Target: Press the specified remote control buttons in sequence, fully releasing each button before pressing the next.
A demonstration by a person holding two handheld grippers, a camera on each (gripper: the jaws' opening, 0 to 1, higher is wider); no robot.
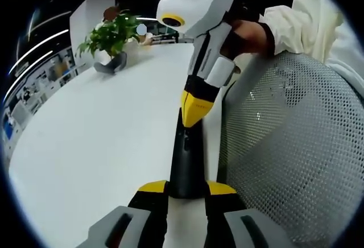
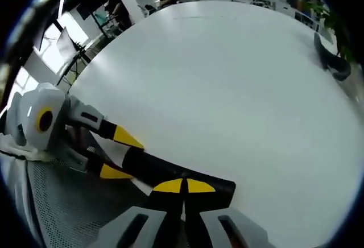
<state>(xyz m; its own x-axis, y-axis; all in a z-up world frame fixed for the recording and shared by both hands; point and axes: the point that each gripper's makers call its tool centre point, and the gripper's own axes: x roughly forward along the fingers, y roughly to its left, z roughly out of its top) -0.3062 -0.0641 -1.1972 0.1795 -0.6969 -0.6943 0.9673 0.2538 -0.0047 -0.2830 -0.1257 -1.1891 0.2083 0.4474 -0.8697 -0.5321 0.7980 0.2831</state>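
I see a broad white table (image 1: 96, 140), its top smooth and mostly bare. At its far end, a potted green plant (image 1: 111, 37) stands on it in a dark grey curved holder (image 1: 112, 64). A black remote control (image 1: 186, 160) lies at its near edge.

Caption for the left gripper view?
Left gripper holds a black remote while the right gripper's shut tips press it over a white table.

remote control (image 1: 186, 162) buttons hidden (dark, too small), plant (image 2: 335, 17) cut by edge
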